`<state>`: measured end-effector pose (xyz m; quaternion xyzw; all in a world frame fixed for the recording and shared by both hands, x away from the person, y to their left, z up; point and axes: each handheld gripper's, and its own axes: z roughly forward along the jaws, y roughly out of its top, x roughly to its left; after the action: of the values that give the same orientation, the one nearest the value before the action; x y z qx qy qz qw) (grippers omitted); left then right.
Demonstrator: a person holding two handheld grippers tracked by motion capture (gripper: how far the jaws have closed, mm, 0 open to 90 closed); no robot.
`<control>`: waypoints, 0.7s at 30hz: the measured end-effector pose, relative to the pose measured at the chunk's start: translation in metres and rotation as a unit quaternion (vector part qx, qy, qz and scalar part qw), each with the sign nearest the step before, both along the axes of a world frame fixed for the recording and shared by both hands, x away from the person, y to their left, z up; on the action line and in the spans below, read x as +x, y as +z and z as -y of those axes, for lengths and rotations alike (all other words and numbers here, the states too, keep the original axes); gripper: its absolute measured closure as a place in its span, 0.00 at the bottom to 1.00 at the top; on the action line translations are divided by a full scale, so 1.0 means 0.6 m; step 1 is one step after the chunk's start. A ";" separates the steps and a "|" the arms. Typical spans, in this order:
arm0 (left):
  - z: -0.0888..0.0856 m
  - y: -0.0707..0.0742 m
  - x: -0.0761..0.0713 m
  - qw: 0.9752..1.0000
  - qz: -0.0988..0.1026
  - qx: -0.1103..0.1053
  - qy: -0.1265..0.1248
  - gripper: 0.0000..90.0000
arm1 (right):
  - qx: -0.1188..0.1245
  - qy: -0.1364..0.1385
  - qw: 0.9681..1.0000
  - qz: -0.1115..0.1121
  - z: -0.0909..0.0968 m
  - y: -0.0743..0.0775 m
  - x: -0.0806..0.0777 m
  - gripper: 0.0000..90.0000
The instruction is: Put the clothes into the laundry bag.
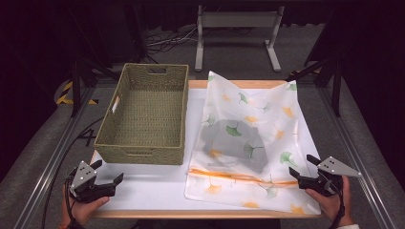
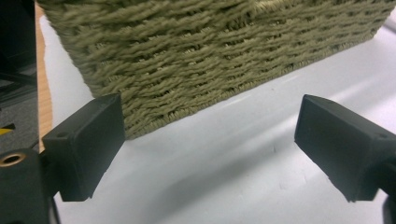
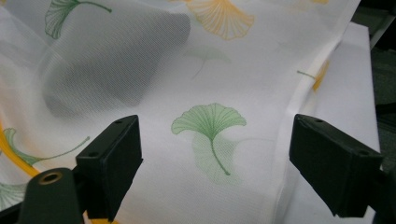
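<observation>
Bright, even overhead light on the table [image 1: 153, 191], dark surroundings, soft shadows, slightly soft focus.

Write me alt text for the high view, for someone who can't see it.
A sheer leaf-print bag with something grey inside lies on a white table beside an empty woven basket. At the near edge, a person's hands hold the left claw and right claw, both open and holding nothing.

A metal stand [image 1: 237, 28] beyond the white table [image 1: 157, 188].
</observation>
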<state>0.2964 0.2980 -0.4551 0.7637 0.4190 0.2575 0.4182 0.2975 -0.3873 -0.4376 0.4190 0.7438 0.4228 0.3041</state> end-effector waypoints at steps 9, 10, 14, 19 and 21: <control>0.000 0.001 -0.001 1.000 0.003 -0.003 0.003 0.10 | -0.001 -0.004 1.000 0.011 0.000 0.007 -0.001 0.20; 0.000 0.001 -0.001 1.000 0.001 -0.004 0.003 0.10 | -0.002 -0.004 1.000 0.011 0.000 0.007 -0.001 0.20; 0.003 -0.002 0.001 1.000 0.000 0.005 0.001 0.10 | -0.005 0.000 1.000 0.012 -0.003 0.007 -0.002 0.20; 0.004 -0.001 0.001 1.000 0.002 0.003 0.002 0.10 | -0.009 -0.001 1.000 0.011 -0.005 0.007 0.000 0.20; 0.004 0.000 0.000 1.000 0.005 0.003 0.004 0.10 | -0.009 0.000 1.000 0.012 -0.006 0.007 0.000 0.20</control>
<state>0.2966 0.2955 -0.4549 0.7623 0.4190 0.2638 0.4168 0.2973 -0.3840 -0.4333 0.4110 0.7439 0.4213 0.3165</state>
